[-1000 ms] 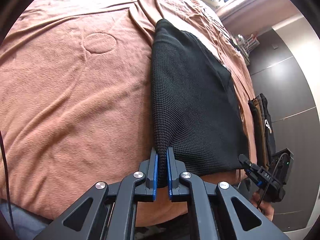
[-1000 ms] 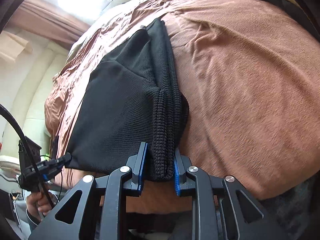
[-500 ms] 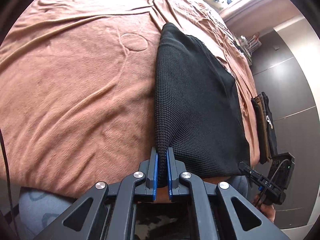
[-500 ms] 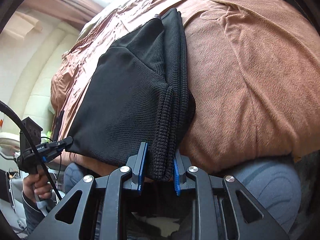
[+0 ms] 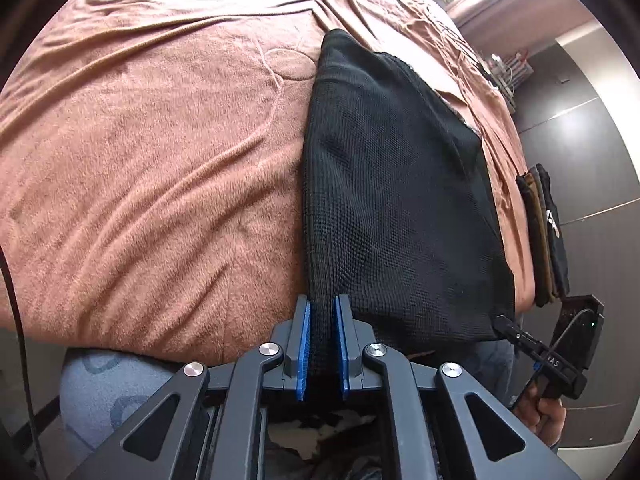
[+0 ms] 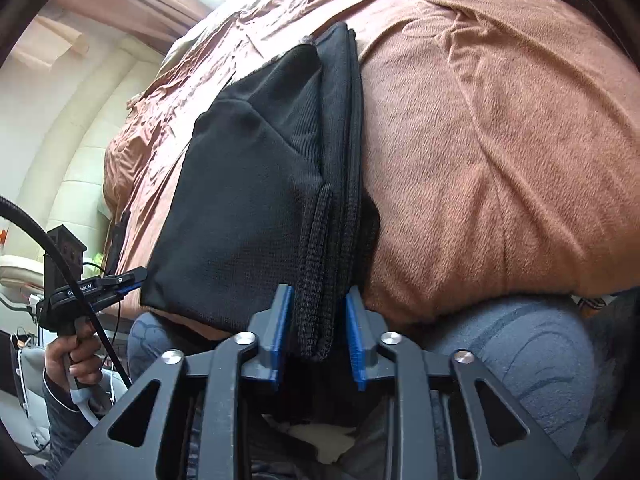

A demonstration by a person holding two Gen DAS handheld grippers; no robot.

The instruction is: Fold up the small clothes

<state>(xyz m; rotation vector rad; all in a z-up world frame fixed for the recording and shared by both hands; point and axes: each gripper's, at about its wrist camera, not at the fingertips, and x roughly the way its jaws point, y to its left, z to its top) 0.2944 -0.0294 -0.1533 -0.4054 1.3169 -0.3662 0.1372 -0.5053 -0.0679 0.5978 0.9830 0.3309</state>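
Left gripper [image 5: 322, 344]: jaws opening, blue pads standing just off the near left corner of the black garment [image 5: 396, 200], which hangs between them; grip released. Right gripper [image 6: 318, 338]: jaws opening, a clear gap either side of the ribbed hem [image 6: 320, 280] between them; no clamping seen. The garment lies folded at the centre of both frames, on the brown blanket [image 5: 152, 160], near the bed's front edge. A folded stack [image 5: 544, 236] sits at the right edge of the left view.
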